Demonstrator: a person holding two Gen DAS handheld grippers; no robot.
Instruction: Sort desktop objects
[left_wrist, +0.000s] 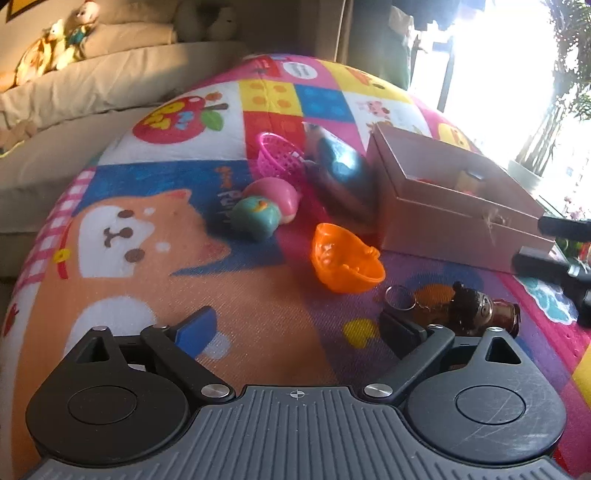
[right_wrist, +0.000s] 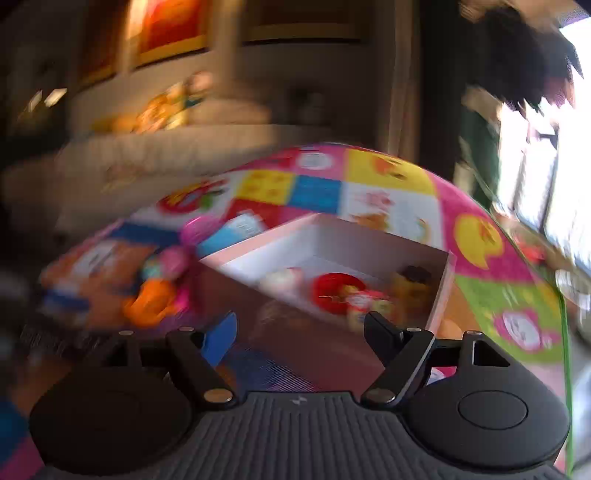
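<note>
In the left wrist view my left gripper (left_wrist: 299, 326) is open over the colourful play mat (left_wrist: 155, 295), nothing between its fingers. Ahead lie an orange toy bowl (left_wrist: 345, 260), a teal and pink toy (left_wrist: 264, 205), a pink basket (left_wrist: 279, 155), a shiny blue pouch (left_wrist: 340, 170) and a brown bear keychain (left_wrist: 476, 308) beside the right finger. The pink cardboard box (left_wrist: 454, 201) stands at right. In the blurred right wrist view my right gripper (right_wrist: 301, 334) is open in front of the box (right_wrist: 295, 332), which holds a red toy (right_wrist: 334, 291) and several small items.
A beige sofa (left_wrist: 85, 96) with soft toys runs behind the mat at left. A bright window and plants (left_wrist: 554, 122) fill the right side. The right gripper's black fingers (left_wrist: 554, 258) show at the right edge of the left wrist view.
</note>
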